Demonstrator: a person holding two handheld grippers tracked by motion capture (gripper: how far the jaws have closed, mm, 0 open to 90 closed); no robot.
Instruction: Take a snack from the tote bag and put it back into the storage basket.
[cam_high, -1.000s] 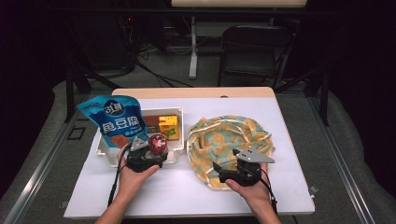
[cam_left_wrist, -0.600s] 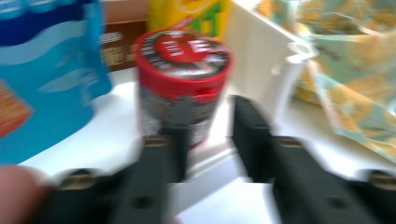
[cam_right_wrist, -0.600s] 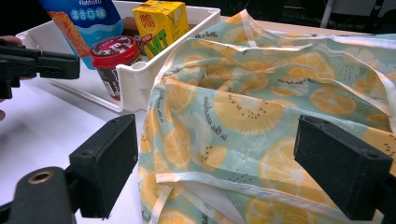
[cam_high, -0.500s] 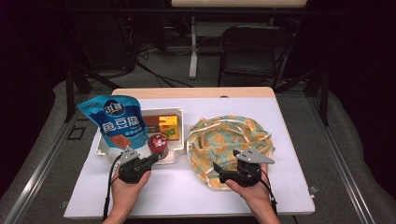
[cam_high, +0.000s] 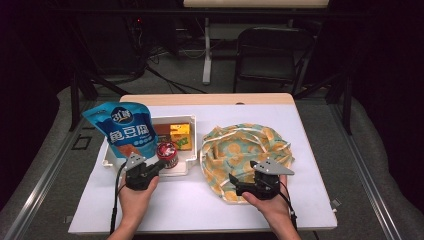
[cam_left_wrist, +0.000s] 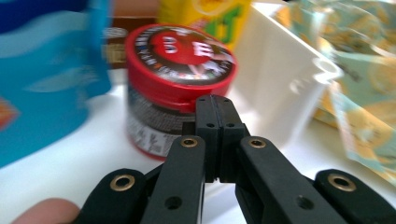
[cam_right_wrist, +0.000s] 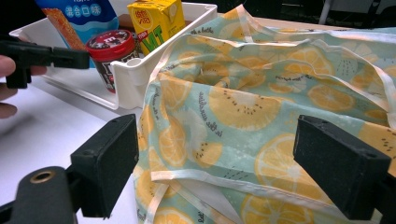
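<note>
The left gripper (cam_high: 159, 167) sits at the near edge of the white tray (cam_high: 192, 150) on the left half of the table (cam_high: 310, 125), its jaws pressed together with nothing between them, their tips just in front of the red-lidded jar (cam_left_wrist: 175, 84). That jar stands upright in the tray's near part, with the blue snack pouch (cam_high: 125, 129) beside it on the left and a yellow drink carton (cam_high: 179, 135) behind it toward the far side. The jar looks rigid and small, probably light to moderate in weight; its printed wall is likely smooth and somewhat slippery, so the surest hold would be across the body just under the lid's rim, where the lip would stop it sliding down, with the jaws first opened wider than the jar. The tray wall close on the right leaves little room on that side. The right gripper (cam_right_wrist: 215, 163) has its jaws spread wide, poised over the near edge of the fruit-print cloth bag (cam_high: 245, 150), which lies crumpled on the right half of the table, just beside the tray. The fabric is soft, thin and limp; it would fold and drag rather than lift as one piece, so a pinch on the pale hemmed edge (cam_right_wrist: 219, 179) nearest the jaws seems best.
</note>
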